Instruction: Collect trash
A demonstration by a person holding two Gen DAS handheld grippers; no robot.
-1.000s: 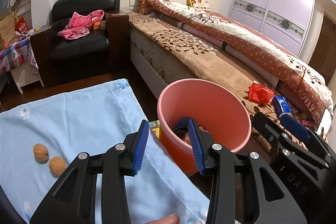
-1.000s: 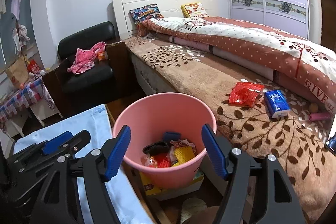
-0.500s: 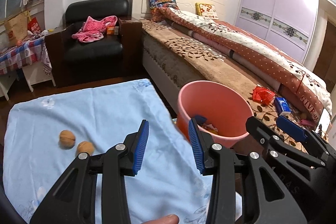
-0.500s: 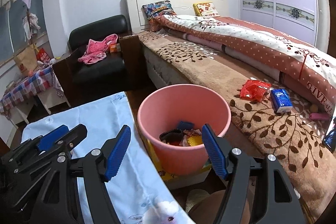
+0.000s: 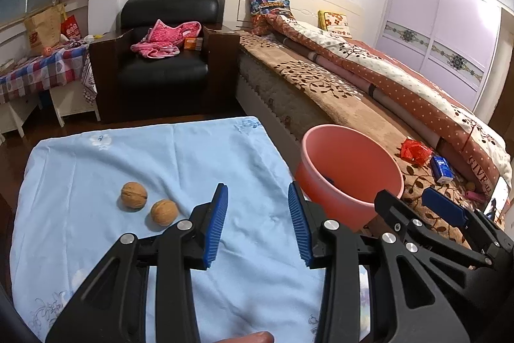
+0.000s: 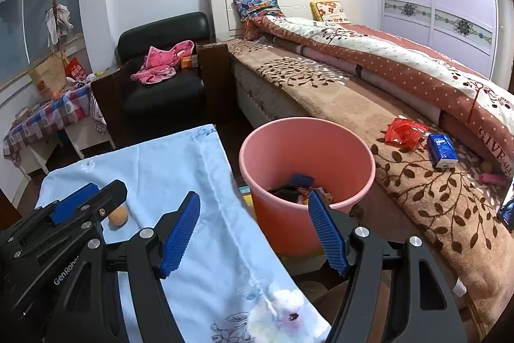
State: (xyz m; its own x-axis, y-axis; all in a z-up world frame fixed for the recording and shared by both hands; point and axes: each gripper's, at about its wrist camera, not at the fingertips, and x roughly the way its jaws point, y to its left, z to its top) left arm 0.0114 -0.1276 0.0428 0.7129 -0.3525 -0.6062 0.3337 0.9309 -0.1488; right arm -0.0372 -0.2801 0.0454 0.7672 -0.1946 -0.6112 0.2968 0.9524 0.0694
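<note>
Both claws are wide open and hold nothing: my left claw [image 5: 258, 222] hangs over the blue cloth [image 5: 160, 156], my right claw [image 6: 253, 225] near the pink bin [image 6: 306, 150]. Trash sits inside the bin. Two walnuts [image 5: 134, 194] lie on the cloth, left. A red wrapper [image 6: 405, 133] lies on the bed [image 6: 321, 92], far right.

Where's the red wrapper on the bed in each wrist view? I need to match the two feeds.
Left wrist: red wrapper at right of centre, on the brown blanket, right of the pink bin.
Right wrist: red wrapper at right of centre, also right of the bin.
Shared landmark: the blue packet just right of it.
</note>
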